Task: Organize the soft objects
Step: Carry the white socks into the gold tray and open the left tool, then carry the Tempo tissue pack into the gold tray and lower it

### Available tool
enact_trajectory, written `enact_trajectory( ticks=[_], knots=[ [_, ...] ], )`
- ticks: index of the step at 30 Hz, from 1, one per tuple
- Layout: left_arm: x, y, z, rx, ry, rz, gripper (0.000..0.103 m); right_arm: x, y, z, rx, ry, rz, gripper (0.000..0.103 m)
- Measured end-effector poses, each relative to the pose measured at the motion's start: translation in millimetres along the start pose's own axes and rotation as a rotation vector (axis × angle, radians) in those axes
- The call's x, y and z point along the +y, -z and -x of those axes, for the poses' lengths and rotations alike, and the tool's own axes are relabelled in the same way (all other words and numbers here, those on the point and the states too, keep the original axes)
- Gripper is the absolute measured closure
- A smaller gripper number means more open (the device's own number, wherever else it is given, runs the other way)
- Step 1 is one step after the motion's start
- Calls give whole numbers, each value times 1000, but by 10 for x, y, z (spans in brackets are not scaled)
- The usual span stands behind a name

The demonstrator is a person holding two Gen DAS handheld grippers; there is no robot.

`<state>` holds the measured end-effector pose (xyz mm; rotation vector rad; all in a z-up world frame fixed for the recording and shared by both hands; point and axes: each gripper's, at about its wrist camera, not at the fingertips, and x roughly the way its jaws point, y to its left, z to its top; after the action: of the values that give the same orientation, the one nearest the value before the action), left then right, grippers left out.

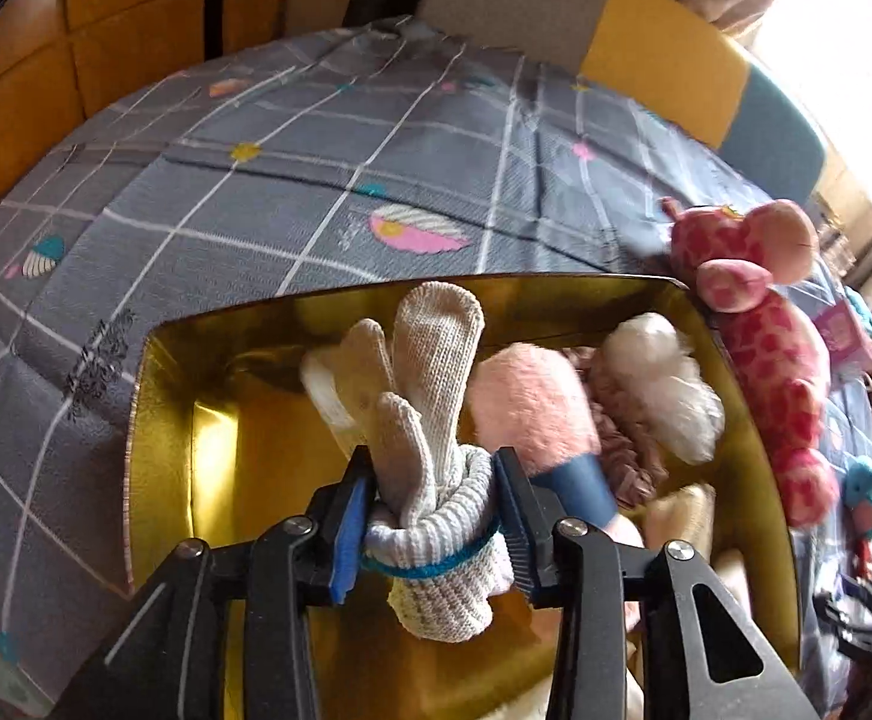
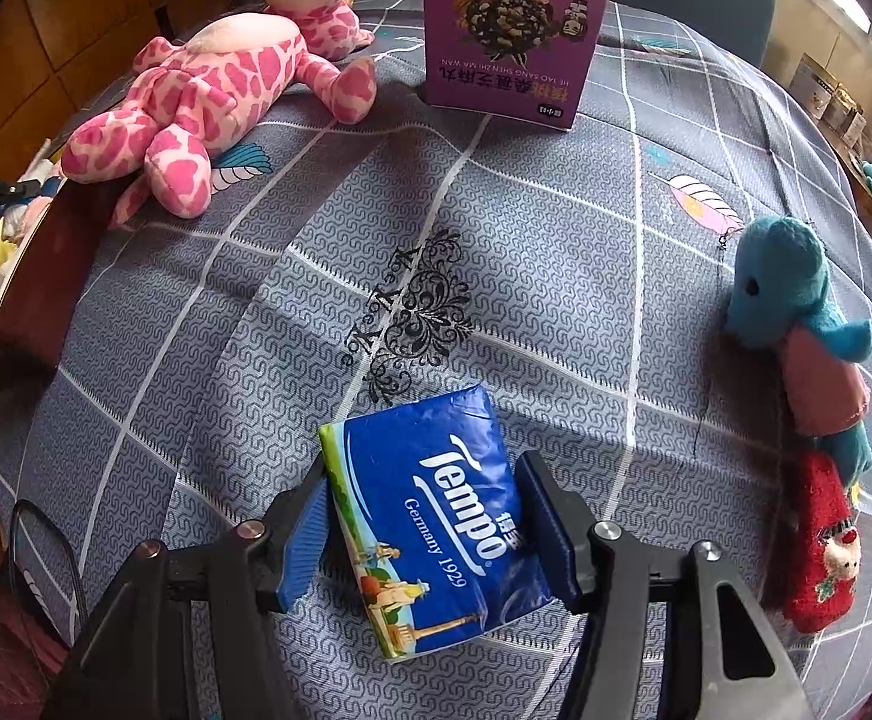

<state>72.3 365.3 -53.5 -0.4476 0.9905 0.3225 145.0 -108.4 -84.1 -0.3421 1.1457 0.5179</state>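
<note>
Between the fingers of the right gripper (image 2: 421, 531) sits a blue tissue pack (image 2: 436, 522), gripped on both sides and printed "Tempo" and "Germany 1929" in white. On the far side of the desk (image 2: 556, 276) stands a purple carton (image 2: 511, 30), its print upside down in this view, reading "HE TAO SANG SHEN ZHI MA WAN" (with Chinese characters beside it). A black scrollwork emblem with lettering too ornate to read is printed on the grey checked cloth. A pink spotted plush giraffe (image 2: 220, 90) lies at far left; a blue plush toy (image 2: 796, 312) and a red knitted sock (image 2: 823, 546) with a figure on it lie at the right edge.

The left gripper (image 1: 433, 525) has its fingers closed on a rolled white knitted glove bundle (image 1: 430, 480) bound with a blue thread, held above a gold-lined box (image 1: 166, 420). Inside the box lie a pink fluffy item (image 1: 526, 402) and a white fluffy item (image 1: 658, 384). The giraffe (image 1: 760, 324) lies against the box's right rim.
</note>
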Motion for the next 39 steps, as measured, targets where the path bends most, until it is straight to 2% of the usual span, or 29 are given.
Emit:
enact_trajectory(
  ticks=[2,7,11,24,31,39],
  knots=[
    [10,-9,8,-15,4,30,48,-1,2,-3,-1,1,-1,43],
    [-8,122,289,-112,-9,51,45,8,-4,-10,-1,3,-2,43],
    [-60,286,521,-158,-35,52,44,4,-6,-10,-1,4,-3,43],
    [-564,1123,1128,-238,-72,-43,41,93,16,5,-12,39,11,43],
    [-683,1343,1242,-250,-68,-70,38,129,22,25,-12,53,-5,44],
    [-705,1436,1274,-247,-61,-83,38,179,16,70,-10,92,-45,45]
  ],
)
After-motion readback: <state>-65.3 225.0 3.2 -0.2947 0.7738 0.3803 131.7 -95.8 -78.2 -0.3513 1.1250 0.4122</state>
